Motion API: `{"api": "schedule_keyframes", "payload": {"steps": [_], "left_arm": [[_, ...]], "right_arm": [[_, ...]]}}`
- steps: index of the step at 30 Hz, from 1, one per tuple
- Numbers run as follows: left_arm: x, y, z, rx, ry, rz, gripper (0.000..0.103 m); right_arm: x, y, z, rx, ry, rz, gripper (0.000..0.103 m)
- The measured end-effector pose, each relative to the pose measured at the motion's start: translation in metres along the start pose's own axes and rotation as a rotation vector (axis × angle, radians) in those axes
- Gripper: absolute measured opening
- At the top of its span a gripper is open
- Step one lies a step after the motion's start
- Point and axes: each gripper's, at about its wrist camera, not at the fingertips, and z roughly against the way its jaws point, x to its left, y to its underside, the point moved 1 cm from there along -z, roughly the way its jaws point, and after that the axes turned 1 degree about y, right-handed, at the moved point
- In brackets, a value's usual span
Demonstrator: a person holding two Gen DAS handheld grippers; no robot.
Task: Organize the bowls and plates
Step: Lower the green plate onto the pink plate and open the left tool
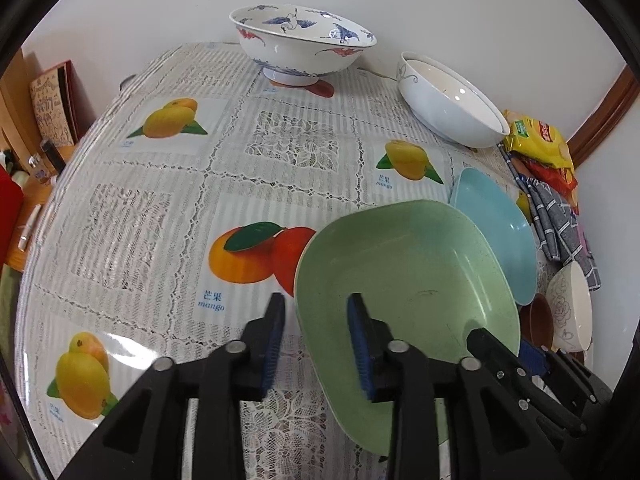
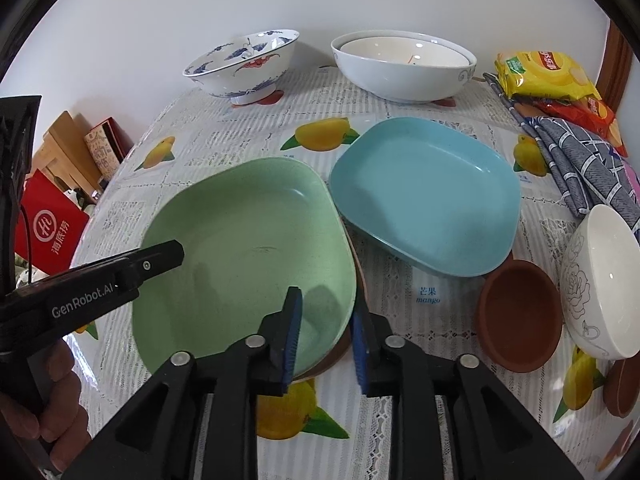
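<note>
A green plate (image 1: pixel 408 272) (image 2: pixel 240 248) lies on a brown plate (image 2: pixel 344 350) on the fruit-print tablecloth. My left gripper (image 1: pixel 316 300) stands open astride the green plate's left rim, one pad outside and one inside, neither pressing. My right gripper (image 2: pixel 326 304) is open astride the opposite rim, its left pad inside the plate. A blue plate (image 2: pixel 424 196) (image 1: pixel 496 232) lies just beyond to the right. Against the wall stand a blue-and-white crane bowl (image 1: pixel 300 48) (image 2: pixel 244 64) and a large white bowl (image 1: pixel 448 104) (image 2: pixel 404 68) with another nested in it.
A small brown bowl (image 2: pixel 520 316) and a tilted white rose-pattern bowl (image 2: pixel 596 280) sit at the right, with another brown dish (image 2: pixel 622 388) at the edge. Snack bags (image 2: pixel 548 76) and a grey cloth (image 2: pixel 580 160) lie far right. A red box (image 2: pixel 52 224) stands off the table's left.
</note>
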Motion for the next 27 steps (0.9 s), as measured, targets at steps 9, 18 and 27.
{"api": "schedule_keyframes", "payload": {"steps": [9,18,27], "left_arm": [[-0.005,0.004,0.02,-0.031,-0.01,-0.013,0.046],[-0.025,0.012,0.046,-0.062,0.006,-0.036,0.046],[-0.056,0.02,0.072,-0.102,0.042,-0.063,0.046]], "right_arm": [[-0.009,0.006,0.021,-0.028,0.018,-0.009,0.044],[-0.047,0.018,0.055,-0.074,0.063,-0.069,0.05],[-0.085,0.03,0.096,-0.144,0.118,-0.132,0.05]]}}
